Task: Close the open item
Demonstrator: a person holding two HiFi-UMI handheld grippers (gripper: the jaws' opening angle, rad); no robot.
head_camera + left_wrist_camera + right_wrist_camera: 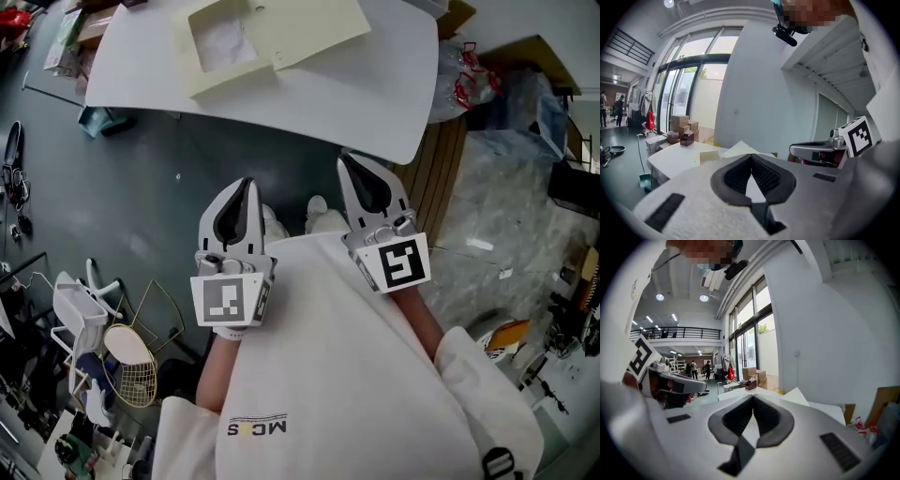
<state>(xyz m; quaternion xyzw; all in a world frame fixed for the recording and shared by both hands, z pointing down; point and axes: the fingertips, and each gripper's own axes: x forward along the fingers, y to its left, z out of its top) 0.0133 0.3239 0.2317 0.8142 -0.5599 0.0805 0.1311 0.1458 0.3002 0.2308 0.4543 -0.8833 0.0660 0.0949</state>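
Observation:
A pale yellow flat box (262, 37) lies open on the white table (375, 103), its lid (309, 28) folded out to the right beside the tray part. Both grippers hang near my chest, well short of the table's near edge. My left gripper (247, 183) is shut, tips meeting, nothing in it. My right gripper (345, 159) is also shut and empty, its tip near the table edge. The left gripper view shows the left gripper's (751, 157) closed jaws with the box (712, 155) beyond. The right gripper (753, 398) points over the table (825, 408) too.
Dark floor lies below the table. A white wire rack and a racket (127, 361) sit at lower left. Cardboard boxes (682, 124) stand at the table's far end. Bags and clutter (506, 94) are piled to the right. People stand far off in the hall.

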